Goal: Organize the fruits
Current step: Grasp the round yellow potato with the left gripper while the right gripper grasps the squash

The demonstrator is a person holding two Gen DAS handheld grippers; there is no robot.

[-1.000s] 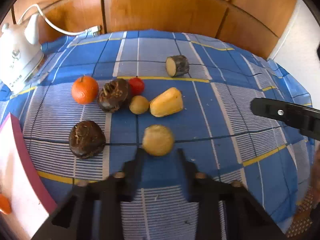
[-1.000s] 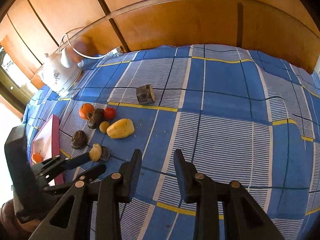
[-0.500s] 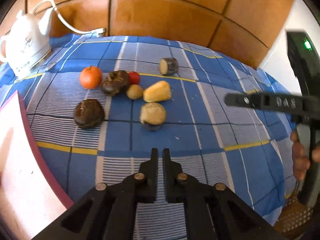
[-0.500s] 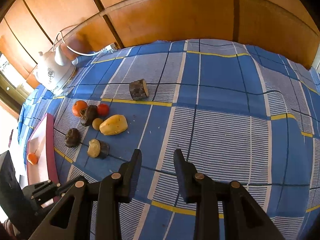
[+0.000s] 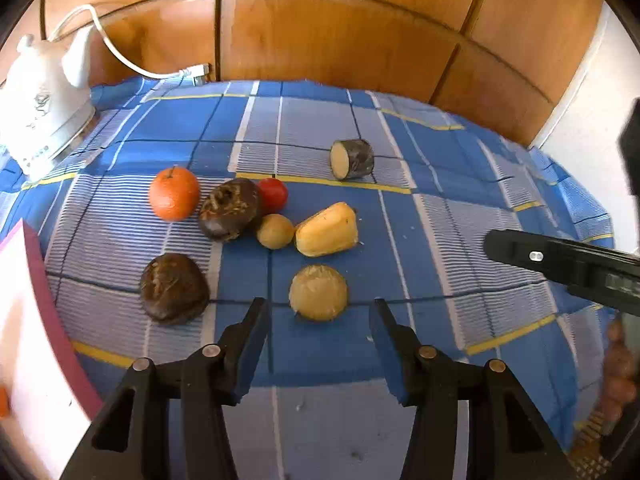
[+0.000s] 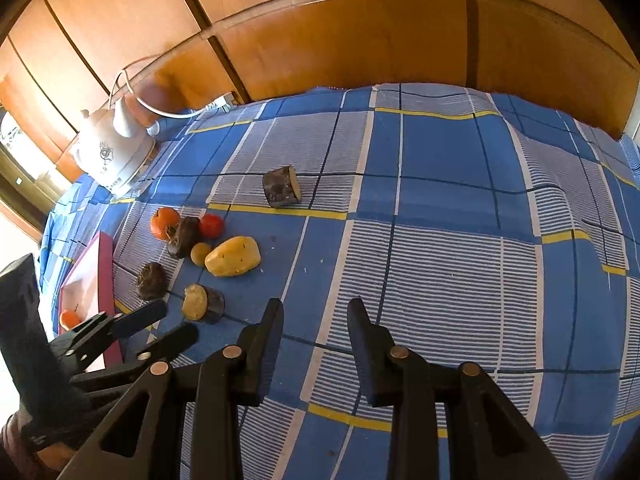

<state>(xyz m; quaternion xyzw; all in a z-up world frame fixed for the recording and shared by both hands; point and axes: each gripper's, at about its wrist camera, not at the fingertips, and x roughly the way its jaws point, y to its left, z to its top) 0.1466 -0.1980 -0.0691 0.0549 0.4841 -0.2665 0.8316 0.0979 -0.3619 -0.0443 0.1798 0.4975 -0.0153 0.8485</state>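
On the blue checked cloth (image 5: 400, 280) lie an orange (image 5: 174, 199), a tomato (image 5: 274, 194), a small yellow fruit (image 5: 275, 231), a peeled yellow chunk (image 5: 327, 229), two dark brown roots (image 5: 230, 208) (image 5: 174, 288) and a dark-skinned cut piece (image 5: 352, 159). A second cut piece with a pale face (image 5: 318, 292) sits nearest my left gripper (image 5: 318, 320). Its jaws are opening, and the piece lies just ahead of the gap, untouched. My right gripper (image 6: 314, 316) hovers open over bare cloth, with nothing between its fingers.
A pink-rimmed white tray (image 5: 36, 280) lies at the left edge, with a small orange fruit (image 6: 70, 318) in it. At the back left stands a white kettle (image 5: 44, 96) with its cord. Wooden panels close off the back. The cloth's right half is bare.
My left gripper pulled back from the pale-faced cut piece with its jaws shut, then came close to it again with the jaws apart. The right gripper barely moved.
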